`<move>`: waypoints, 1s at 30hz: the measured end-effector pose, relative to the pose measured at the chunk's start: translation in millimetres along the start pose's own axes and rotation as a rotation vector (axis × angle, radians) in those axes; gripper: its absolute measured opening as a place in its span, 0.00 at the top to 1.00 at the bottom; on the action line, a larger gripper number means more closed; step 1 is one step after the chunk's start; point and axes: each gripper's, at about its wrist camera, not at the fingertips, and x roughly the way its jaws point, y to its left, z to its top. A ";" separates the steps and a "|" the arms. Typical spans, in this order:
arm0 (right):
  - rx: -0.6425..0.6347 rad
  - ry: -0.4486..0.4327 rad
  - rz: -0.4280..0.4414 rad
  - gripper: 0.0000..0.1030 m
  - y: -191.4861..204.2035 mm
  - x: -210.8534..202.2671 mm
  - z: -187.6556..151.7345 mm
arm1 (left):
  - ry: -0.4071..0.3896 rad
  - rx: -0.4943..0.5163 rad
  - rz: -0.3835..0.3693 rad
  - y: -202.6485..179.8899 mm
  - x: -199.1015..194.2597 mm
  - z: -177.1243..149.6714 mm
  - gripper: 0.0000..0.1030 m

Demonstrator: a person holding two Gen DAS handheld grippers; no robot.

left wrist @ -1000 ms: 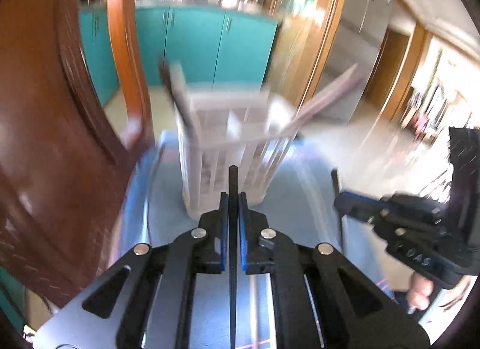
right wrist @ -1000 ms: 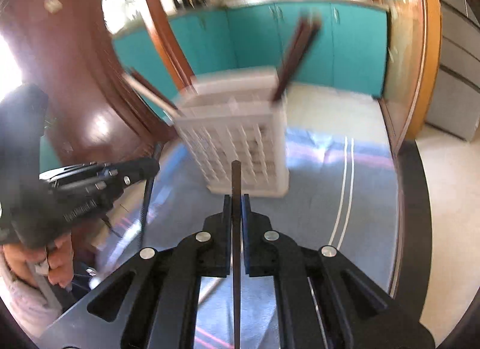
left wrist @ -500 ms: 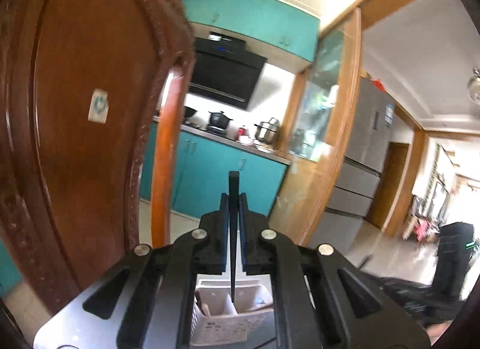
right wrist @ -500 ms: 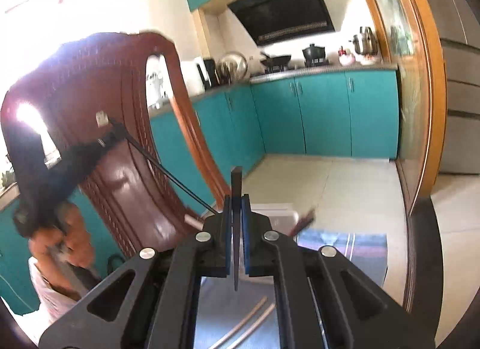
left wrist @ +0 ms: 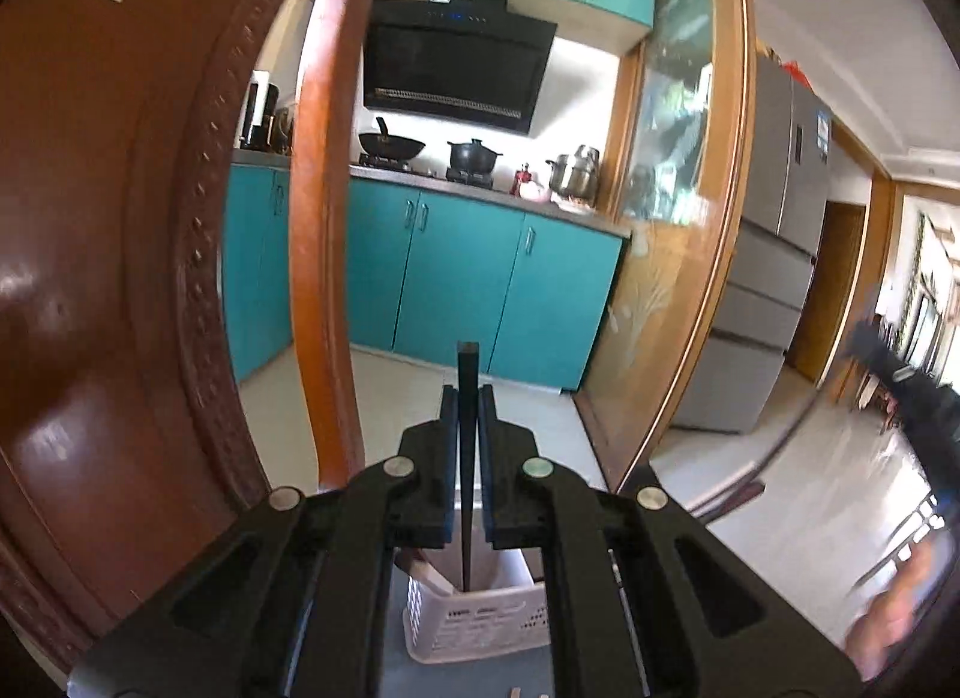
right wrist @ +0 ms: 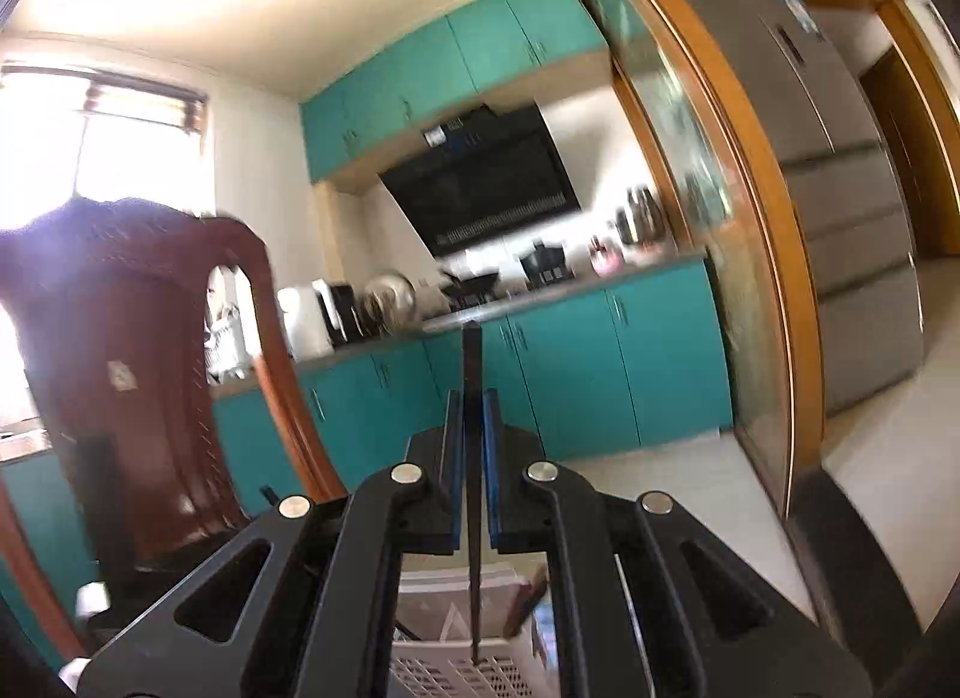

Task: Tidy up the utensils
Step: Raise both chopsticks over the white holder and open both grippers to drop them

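Observation:
My left gripper (left wrist: 468, 392) is shut on a black chopstick (left wrist: 467, 458) held upright, its lower tip just above or inside the white perforated utensil basket (left wrist: 480, 620) below. My right gripper (right wrist: 473, 398) is shut on another black chopstick (right wrist: 473, 458), also upright, its tip at the rim of the same white basket (right wrist: 462, 668). Other utensils stand in the basket; a brown handle (right wrist: 528, 596) leans at its right side. The right hand shows blurred at the right edge of the left wrist view (left wrist: 900, 614).
A carved dark wooden chair back (left wrist: 120, 278) stands close on the left and also shows in the right wrist view (right wrist: 138, 398). Teal kitchen cabinets (left wrist: 468, 278), a wooden glass door frame (left wrist: 690, 278) and a grey fridge (right wrist: 852, 218) lie beyond.
Both grippers have tilted upward, from looking down at the basket on the blue table to looking level into the kitchen. The basket has dropped to the bottom of both views.

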 end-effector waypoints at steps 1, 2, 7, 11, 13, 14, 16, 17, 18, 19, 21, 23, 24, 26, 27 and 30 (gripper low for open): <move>0.011 0.023 -0.005 0.93 -4.2 8.2 -8.4 | 0.009 0.008 0.000 -2.5 3.4 -2.8 0.93; 0.021 0.040 -0.015 0.93 -7.4 13.9 -14.2 | 0.016 0.012 0.001 -4.7 7.2 -5.7 0.93; 0.147 0.055 0.029 0.93 -23.1 15.9 -9.6 | 0.088 0.040 0.012 -7.3 19.3 -16.0 0.93; 0.190 -0.037 0.024 0.93 -27.8 -5.0 8.3 | 0.136 0.035 0.017 -2.2 25.4 -18.2 0.90; 0.195 -0.082 0.006 0.93 -28.8 -12.4 13.8 | 0.129 0.033 0.004 -0.3 22.6 -14.4 0.84; 0.195 -0.099 -0.006 0.93 -29.0 -14.4 15.0 | 0.120 0.033 0.004 1.4 19.2 -12.5 0.82; 0.198 -0.118 -0.025 0.93 -28.7 -10.6 18.9 | 0.101 0.034 0.000 5.4 8.8 -11.0 0.69; 0.192 -0.113 -0.025 0.93 -27.1 -3.0 20.9 | 0.086 0.031 -0.002 7.7 3.7 -8.7 0.67; 0.186 -0.111 -0.027 0.93 -25.6 0.8 20.0 | 0.075 0.028 -0.004 10.0 -0.9 -7.8 0.65; 0.171 -0.106 -0.033 0.93 -21.3 9.7 19.3 | 0.062 0.028 -0.009 12.3 -5.9 -5.6 0.63; 0.140 -0.084 -0.040 0.93 -13.4 24.4 14.4 | 0.032 0.028 -0.015 16.2 -15.7 -2.5 0.59; 0.090 -0.043 -0.054 0.93 -3.1 41.3 3.1 | 0.014 0.028 -0.017 20.0 -23.9 -2.9 0.57; 0.062 -0.023 -0.061 0.93 1.5 47.8 -3.9 | 0.013 0.032 -0.021 21.0 -26.2 -2.1 0.56; 0.010 0.026 -0.071 0.93 9.6 61.6 -19.7 | 0.019 0.040 -0.030 22.4 -29.3 -4.0 0.55; -0.008 0.057 -0.072 0.93 12.3 67.1 -29.2 | 0.023 0.044 -0.034 22.0 -29.3 -4.2 0.54; -0.032 0.103 -0.084 0.93 15.5 72.0 -41.2 | 0.045 0.063 -0.061 20.1 -29.2 -6.9 0.52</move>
